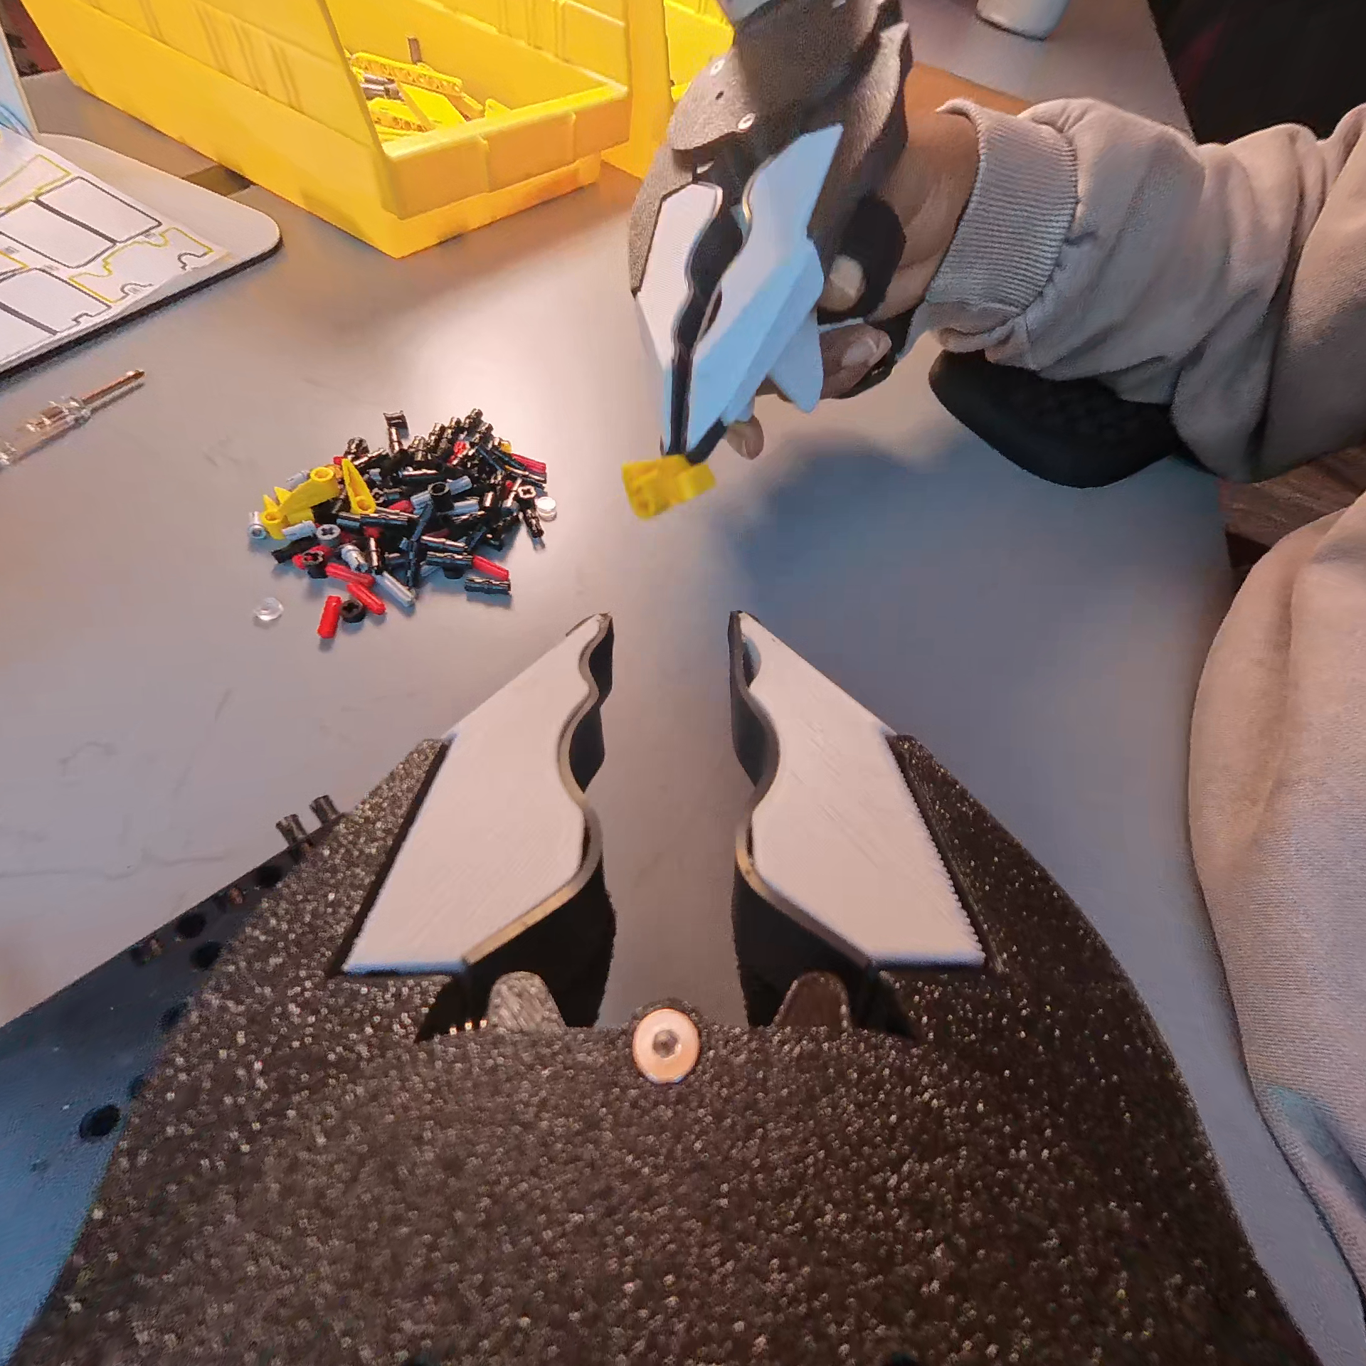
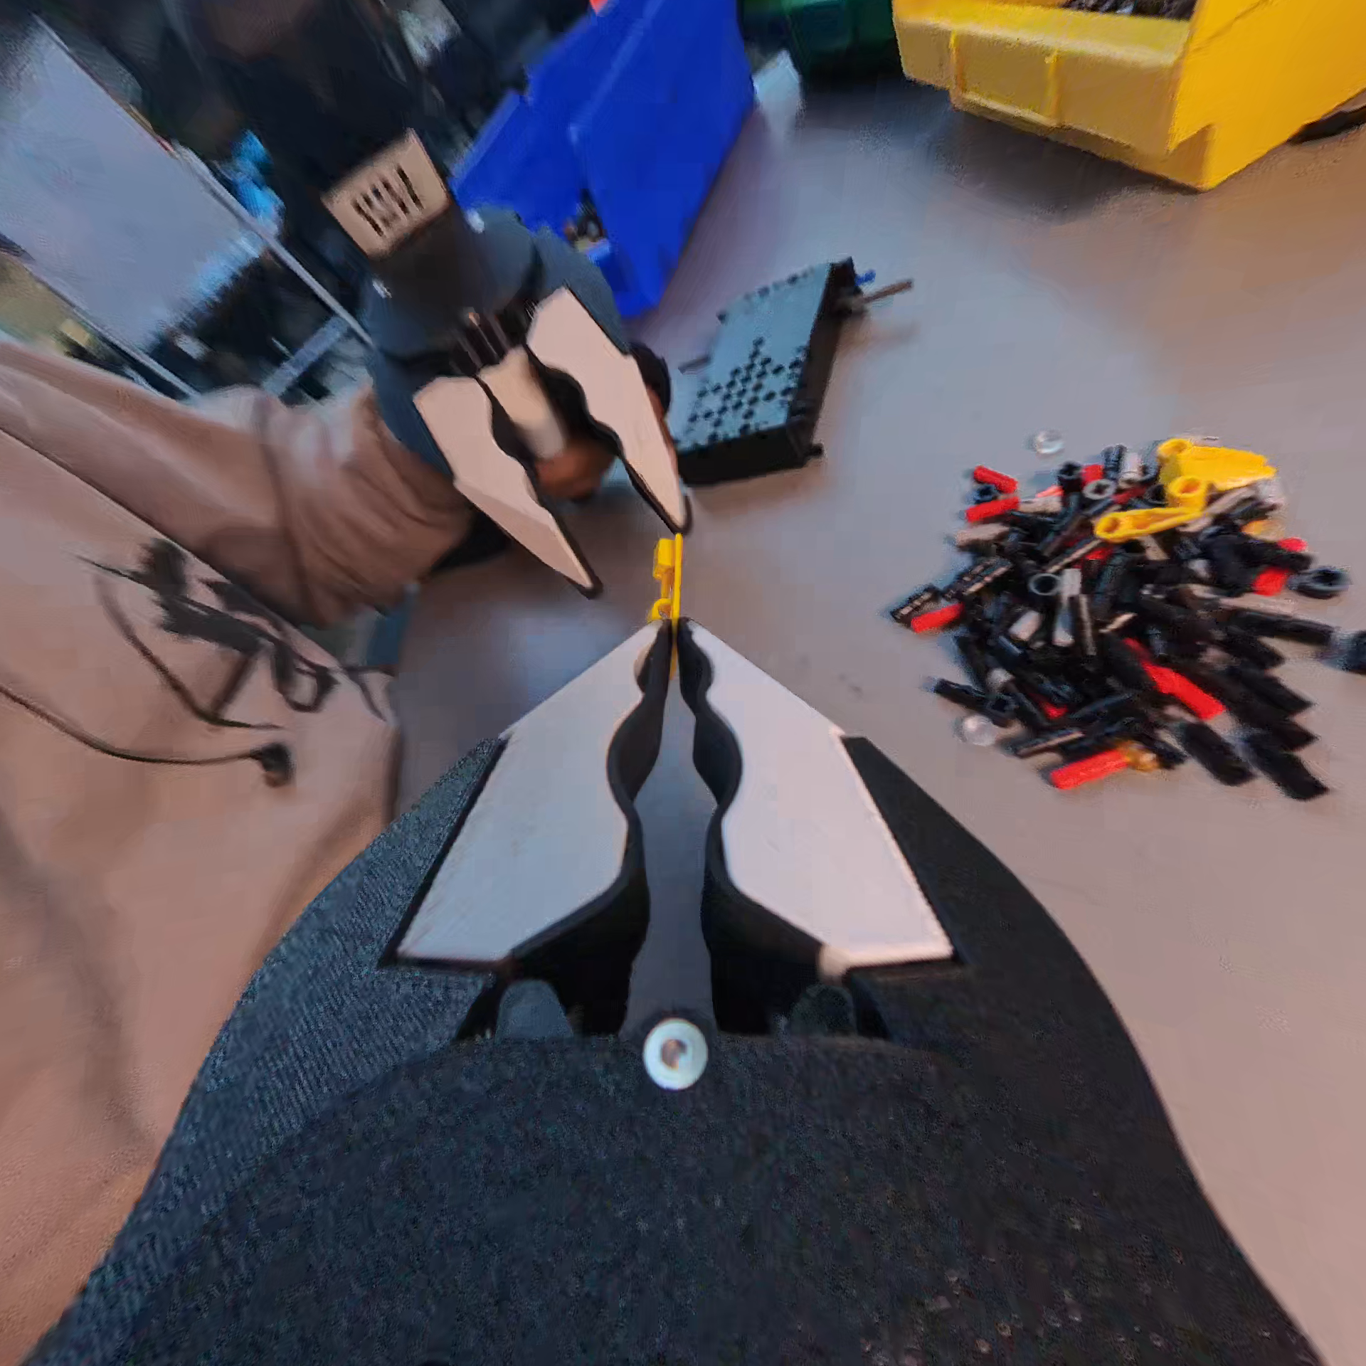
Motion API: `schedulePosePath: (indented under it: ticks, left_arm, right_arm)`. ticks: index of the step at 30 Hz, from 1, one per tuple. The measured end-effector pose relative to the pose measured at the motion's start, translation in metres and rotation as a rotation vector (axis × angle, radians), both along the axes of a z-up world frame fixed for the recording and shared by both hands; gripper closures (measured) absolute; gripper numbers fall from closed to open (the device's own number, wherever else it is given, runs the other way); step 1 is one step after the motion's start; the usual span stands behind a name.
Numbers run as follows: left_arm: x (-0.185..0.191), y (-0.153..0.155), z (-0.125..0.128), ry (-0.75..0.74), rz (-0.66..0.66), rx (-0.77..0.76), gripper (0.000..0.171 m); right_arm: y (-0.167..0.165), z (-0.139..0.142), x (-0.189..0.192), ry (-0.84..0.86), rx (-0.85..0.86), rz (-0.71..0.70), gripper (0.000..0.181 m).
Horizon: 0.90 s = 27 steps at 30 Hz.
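My right gripper point(image 2: 671, 624) is shut on a small flat yellow plastic piece point(image 2: 667, 576) and holds it edge-on above the grey table. The left wrist view shows the same gripper point(image 1: 684, 452) with the yellow piece point(image 1: 665, 482) pinched at its tips. My left gripper point(image 1: 669, 617) is open with nothing between its fingers, hovering over bare table just short of the yellow piece. It also shows in the right wrist view point(image 2: 639, 551), its tips close to the piece. A pile of small black, red, grey and yellow pins and connectors point(image 1: 403, 517) lies to the left, also in the right wrist view point(image 2: 1138, 613).
Yellow parts bins point(image 1: 414, 126) stand at the back, with a blue bin point(image 2: 628, 155) nearby. A black perforated plate point(image 2: 761, 377) lies on the table point(image 1: 924, 628). A printed sheet on a mat point(image 1: 81, 251) lies far left. A person's beige sleeve point(image 1: 1183, 281) is on the right. The gap from one gripper's tips to the other's is roughly 5 centimetres.
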<state>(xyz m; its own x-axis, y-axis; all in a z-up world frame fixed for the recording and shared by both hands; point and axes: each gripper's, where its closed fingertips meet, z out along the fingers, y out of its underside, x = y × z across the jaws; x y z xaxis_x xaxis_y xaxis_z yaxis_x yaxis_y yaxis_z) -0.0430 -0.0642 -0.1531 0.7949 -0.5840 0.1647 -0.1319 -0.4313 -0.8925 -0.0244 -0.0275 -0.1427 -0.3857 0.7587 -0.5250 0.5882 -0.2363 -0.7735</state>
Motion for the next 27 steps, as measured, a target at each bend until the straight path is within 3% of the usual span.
schedulePosePath:
  ticks: [5,11,16,20,24,27]
  left_arm:
    - [0.012,-0.006,0.016,-0.119,-0.073,0.035,0.141]
    - [0.019,-0.013,0.041,-0.279,-0.133,0.085,0.142]
    - [0.020,-0.018,0.059,-0.392,-0.164,0.120,0.143]
    - [0.014,-0.015,0.068,-0.480,-0.137,0.113,0.144]
    - [0.014,-0.014,0.056,-0.453,-0.133,0.064,0.164]
    - [0.014,-0.016,0.050,-0.354,-0.139,0.055,0.166]
  right_arm:
    - [-0.009,0.051,0.006,0.093,-0.440,0.050,0.181]
    - [-0.021,0.074,0.009,0.124,-0.551,0.081,0.181]
    - [-0.030,0.074,0.007,0.108,-0.561,0.087,0.181]
    - [-0.034,0.053,0.002,0.069,-0.418,0.060,0.181]
    - [-0.044,0.036,-0.002,0.058,-0.236,0.055,0.181]
    - [-0.041,0.035,-0.005,0.089,-0.164,0.029,0.180]
